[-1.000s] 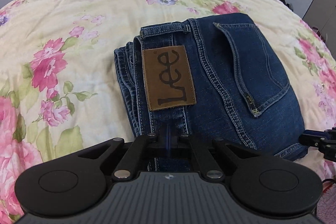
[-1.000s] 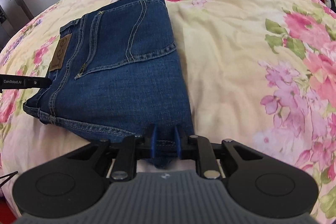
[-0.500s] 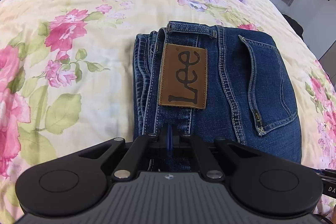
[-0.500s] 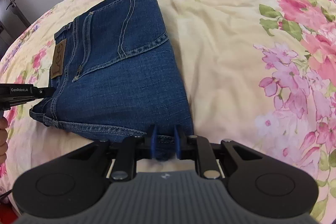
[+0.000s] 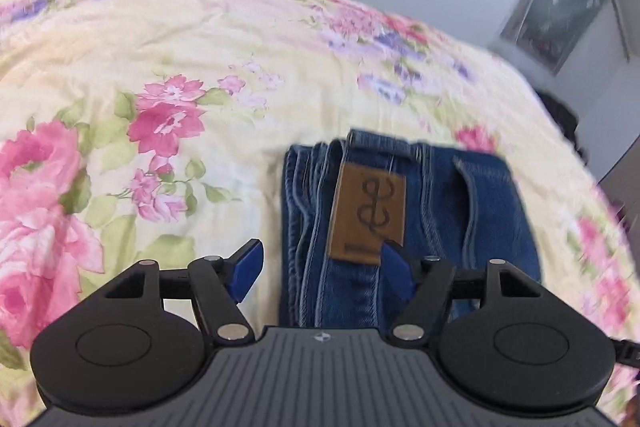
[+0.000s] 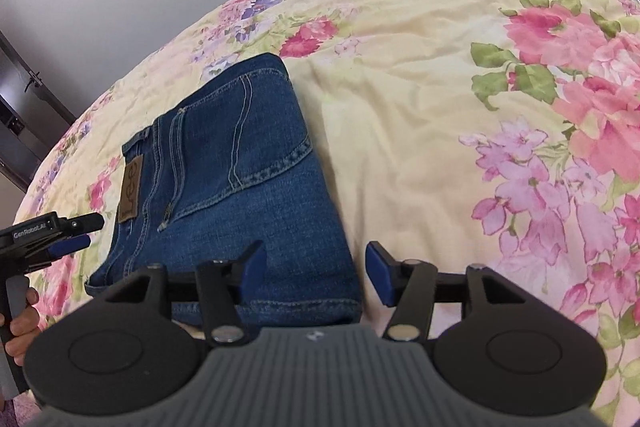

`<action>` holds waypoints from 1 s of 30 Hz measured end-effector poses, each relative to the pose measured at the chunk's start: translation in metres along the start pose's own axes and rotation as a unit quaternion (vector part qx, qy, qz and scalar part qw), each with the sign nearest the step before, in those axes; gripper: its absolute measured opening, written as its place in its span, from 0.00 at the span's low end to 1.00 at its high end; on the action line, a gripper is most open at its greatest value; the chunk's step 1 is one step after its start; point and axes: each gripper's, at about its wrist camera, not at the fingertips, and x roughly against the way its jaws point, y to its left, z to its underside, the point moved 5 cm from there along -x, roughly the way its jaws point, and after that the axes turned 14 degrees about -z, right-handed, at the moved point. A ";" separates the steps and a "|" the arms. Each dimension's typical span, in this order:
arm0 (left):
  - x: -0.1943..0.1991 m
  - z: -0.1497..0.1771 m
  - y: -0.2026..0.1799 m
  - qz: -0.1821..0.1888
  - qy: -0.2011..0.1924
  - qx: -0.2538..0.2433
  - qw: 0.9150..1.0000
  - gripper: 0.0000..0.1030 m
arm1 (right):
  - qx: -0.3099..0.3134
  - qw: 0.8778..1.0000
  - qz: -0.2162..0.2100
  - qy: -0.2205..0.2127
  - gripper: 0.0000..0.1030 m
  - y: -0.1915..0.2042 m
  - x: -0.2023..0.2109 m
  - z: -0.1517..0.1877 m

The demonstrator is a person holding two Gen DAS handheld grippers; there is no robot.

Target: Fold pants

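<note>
Both tools have let go: the left tool [image 5: 320,269], pinched tight on the near edge of the folded pants [image 5: 404,227] a second ago, now has its blue pads [image 5: 245,273] spread wide, one over the bedspread [image 5: 120,67] left of the denim, the other over the patch-side edge. Right tool [image 6: 316,273] likewise went from narrow on the near corner of the pants [image 6: 240,179] to wide apart, straddling that corner. Left view is now motion-blurred and shows more wall.
</note>
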 end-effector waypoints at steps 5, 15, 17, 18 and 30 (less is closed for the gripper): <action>-0.041 -0.008 0.009 0.080 0.064 0.068 0.993 0.93 | -0.022 0.999 -0.036 -0.002 0.67 -0.007 -0.022 -0.028; -0.095 -0.004 0.019 0.150 0.113 0.108 0.976 0.97 | -0.134 0.982 -0.132 -0.007 0.64 -0.045 -0.080 -0.044; -0.098 -0.007 0.014 0.160 0.110 0.102 0.976 0.94 | -0.155 0.975 -0.160 -0.013 0.58 -0.051 -0.090 -0.047; -0.099 -0.009 0.011 0.167 0.108 0.100 0.975 0.83 | -0.162 0.971 -0.174 -0.014 0.52 -0.053 -0.094 -0.049; -0.067 -0.035 0.001 0.147 0.107 0.061 0.981 0.30 | -0.095 0.977 -0.190 0.005 0.17 -0.015 -0.083 -0.073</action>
